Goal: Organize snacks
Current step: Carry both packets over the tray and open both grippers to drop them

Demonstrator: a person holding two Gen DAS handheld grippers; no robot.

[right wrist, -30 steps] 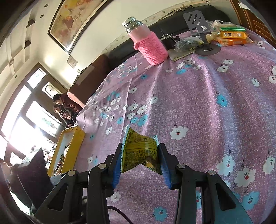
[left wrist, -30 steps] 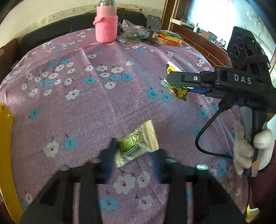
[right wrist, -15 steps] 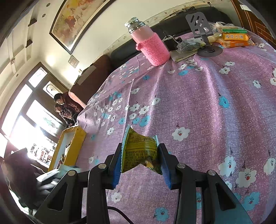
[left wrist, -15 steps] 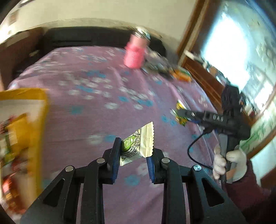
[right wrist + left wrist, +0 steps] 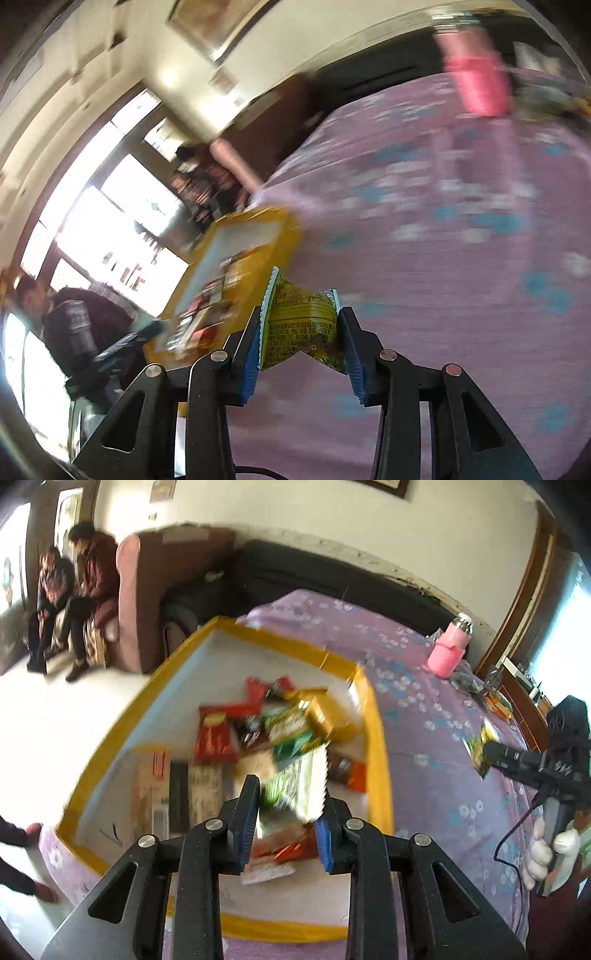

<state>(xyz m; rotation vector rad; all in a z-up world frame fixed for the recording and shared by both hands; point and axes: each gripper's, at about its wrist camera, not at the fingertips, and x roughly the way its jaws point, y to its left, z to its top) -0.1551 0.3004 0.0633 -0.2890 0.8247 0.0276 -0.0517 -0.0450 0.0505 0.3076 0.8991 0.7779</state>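
Tablecloth [image 5: 436,775], purple floral, beneath yellow-rimmed box [image 5: 376,746].

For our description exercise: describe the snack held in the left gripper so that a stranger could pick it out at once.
Find the big yellow-rimmed white cardboard box at the edge of the purple flowered tablecloth. Just above its pile of red and gold packets, the left gripper pinches a small cream-white wrapper with a green label, the only snack held in the air there.
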